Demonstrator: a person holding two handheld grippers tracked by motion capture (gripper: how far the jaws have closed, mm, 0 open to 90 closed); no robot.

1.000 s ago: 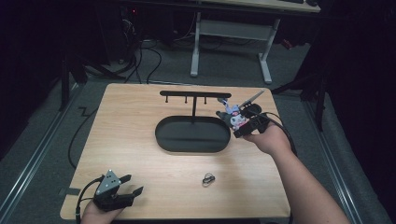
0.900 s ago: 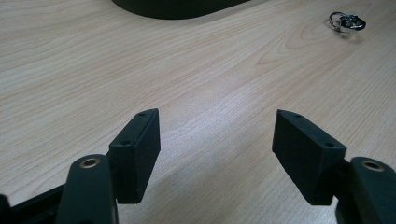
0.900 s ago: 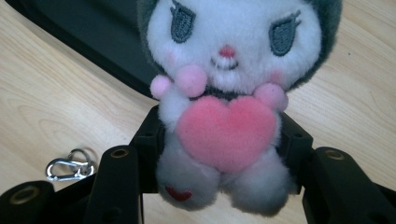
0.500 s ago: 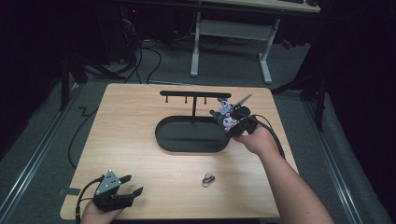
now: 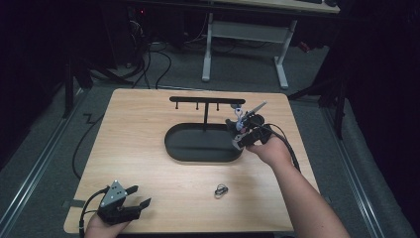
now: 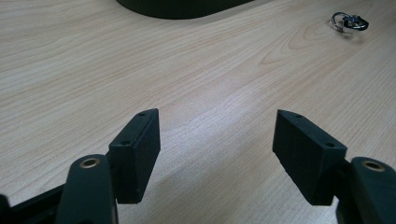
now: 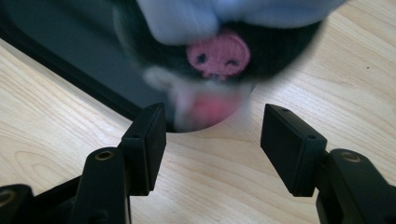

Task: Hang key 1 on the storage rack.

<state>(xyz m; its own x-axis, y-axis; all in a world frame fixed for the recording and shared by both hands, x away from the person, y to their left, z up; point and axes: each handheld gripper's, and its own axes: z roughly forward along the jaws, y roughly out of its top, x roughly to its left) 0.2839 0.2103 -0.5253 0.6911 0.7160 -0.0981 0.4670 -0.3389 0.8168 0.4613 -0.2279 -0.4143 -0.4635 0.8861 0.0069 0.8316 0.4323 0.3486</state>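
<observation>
Rack [image 5: 205,101] blocks tray [image 5: 184,148] rear; near table [image 5: 163,193] side free.

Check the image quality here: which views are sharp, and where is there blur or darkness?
High view: the table is evenly lit, the room around it nearly black. Left gripper view: sharp wood grain, with a soft sheen mid-frame. Right gripper view: the plush toy is blurred, too close or moving; the right gripper jaws, apart from it, look crisp.

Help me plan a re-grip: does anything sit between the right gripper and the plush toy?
Nothing visible does. The right gripper's jaws have just been opening, and the plush toy's lower end sits right at their tips, over the black tray's rim.
</observation>
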